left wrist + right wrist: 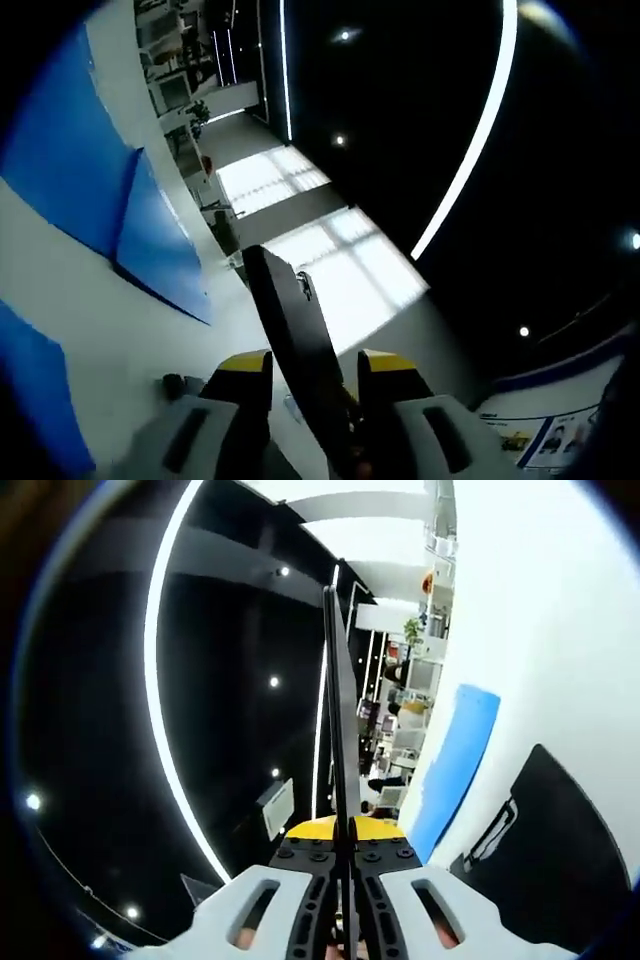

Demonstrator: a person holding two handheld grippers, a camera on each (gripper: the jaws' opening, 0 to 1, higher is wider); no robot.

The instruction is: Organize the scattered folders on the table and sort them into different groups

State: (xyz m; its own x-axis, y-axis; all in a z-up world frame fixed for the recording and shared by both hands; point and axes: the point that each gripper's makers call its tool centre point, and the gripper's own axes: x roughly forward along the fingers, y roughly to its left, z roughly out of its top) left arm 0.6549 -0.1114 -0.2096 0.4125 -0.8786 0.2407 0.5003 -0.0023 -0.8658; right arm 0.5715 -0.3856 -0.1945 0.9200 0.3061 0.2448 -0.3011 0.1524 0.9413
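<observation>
A black folder [290, 330] is clamped edge-on between the left gripper [315, 372] jaws. Another black folder [340, 700] is pinched by the right gripper [340, 838], rising toward 12 o'clock. On the white table [530, 610], a blue folder [455, 765] and a black one [540, 840] are seen at 3 o'clock.

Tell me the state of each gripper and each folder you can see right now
left gripper: shut on a black folder, held edge-on.
black folder in the left gripper: lifted, tilted.
right gripper: shut on a thin black folder.
thin black folder: lifted, edge-on to the camera.
blue folders: lying flat on the white table.
blue folder: lying flat.
black folder on the table: lying flat.
</observation>
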